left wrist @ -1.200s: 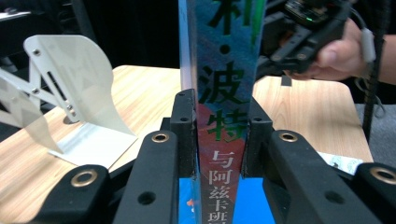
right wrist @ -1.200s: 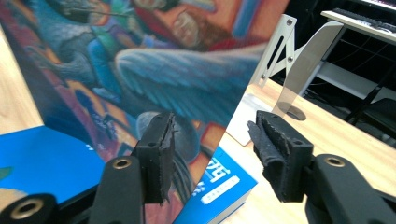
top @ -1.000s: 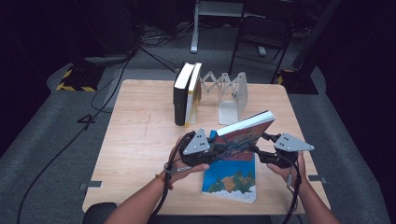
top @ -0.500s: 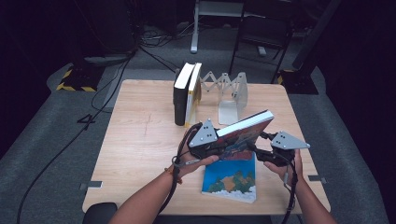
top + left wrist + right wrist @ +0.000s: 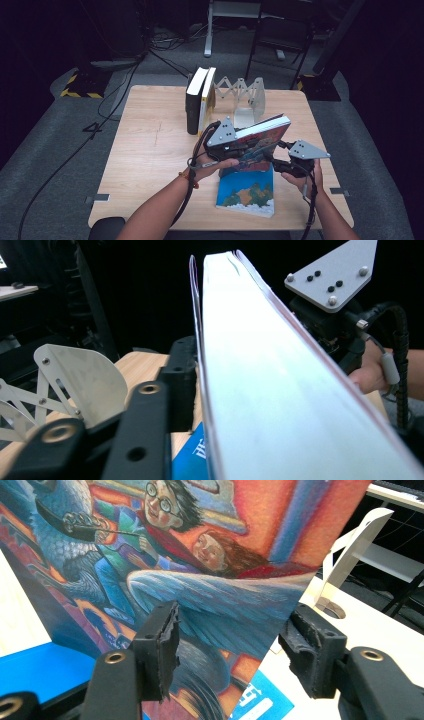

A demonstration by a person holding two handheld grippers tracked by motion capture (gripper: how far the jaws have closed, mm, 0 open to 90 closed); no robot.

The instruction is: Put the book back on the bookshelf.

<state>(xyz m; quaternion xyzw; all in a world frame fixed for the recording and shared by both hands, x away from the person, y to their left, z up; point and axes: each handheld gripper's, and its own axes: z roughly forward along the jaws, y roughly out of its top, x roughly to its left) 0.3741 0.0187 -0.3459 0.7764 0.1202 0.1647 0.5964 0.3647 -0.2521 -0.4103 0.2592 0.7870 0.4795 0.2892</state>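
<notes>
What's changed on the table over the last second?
The left hand-held gripper has raised its end of the illustrated book, tilting it steeper above the blue book; its jaws have just closed slightly on it. The right hand-held gripper, upright books and folding rack stayed put.

Held book (image 5: 210, 570) has an orange-blue illustrated cover; flat book (image 5: 248, 192) blue; table (image 5: 150, 150) pale wood.
</notes>
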